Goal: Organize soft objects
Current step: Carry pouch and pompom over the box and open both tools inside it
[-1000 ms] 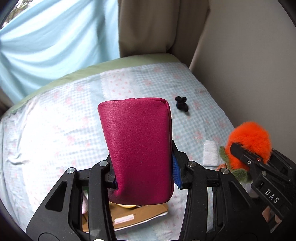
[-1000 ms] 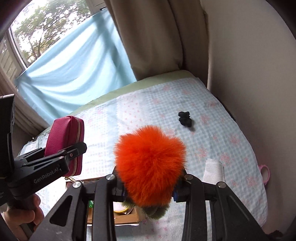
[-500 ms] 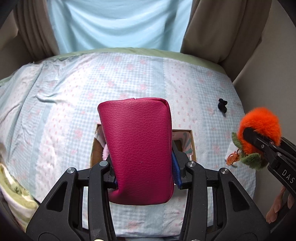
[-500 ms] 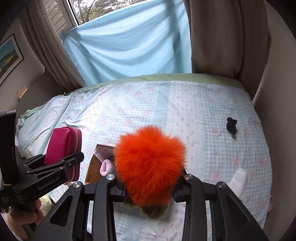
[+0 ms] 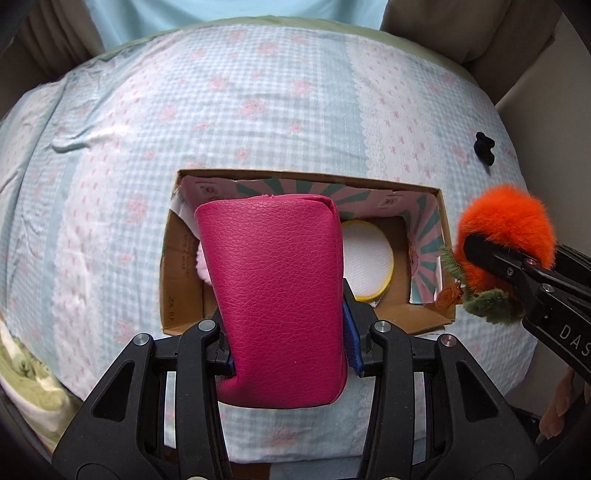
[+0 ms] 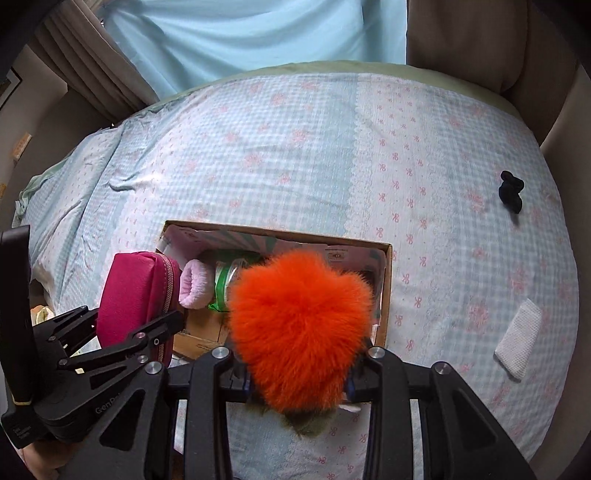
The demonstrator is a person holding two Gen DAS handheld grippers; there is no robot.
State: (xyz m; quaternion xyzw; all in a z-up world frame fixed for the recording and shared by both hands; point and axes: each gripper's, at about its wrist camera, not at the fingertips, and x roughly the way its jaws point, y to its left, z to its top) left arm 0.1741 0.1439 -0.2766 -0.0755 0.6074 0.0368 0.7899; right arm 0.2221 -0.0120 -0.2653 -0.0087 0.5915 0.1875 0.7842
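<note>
My left gripper (image 5: pixel 288 345) is shut on a magenta leather pouch (image 5: pixel 275 295), held above the near left part of an open cardboard box (image 5: pixel 303 175). The pouch also shows in the right wrist view (image 6: pixel 135 299). My right gripper (image 6: pixel 299 380) is shut on a fluffy orange plush with green leaves (image 6: pixel 299 328), held above the box's right end (image 6: pixel 386 288). The plush also shows in the left wrist view (image 5: pixel 506 230). Inside the box lie a white and yellow round pad (image 5: pixel 367 254), a pink fuzzy item (image 6: pixel 195 284) and a green packet (image 6: pixel 223 280).
The box sits on a bed with a light blue checked sheet (image 6: pixel 295 147). A small black item (image 6: pixel 511 192) and a folded white cloth (image 6: pixel 519 339) lie on the sheet to the right. Curtains (image 6: pixel 258 33) and a wall stand behind.
Both grippers have swung left and tilted down over the box, which now fills the middle of both views. Each still holds its object.
</note>
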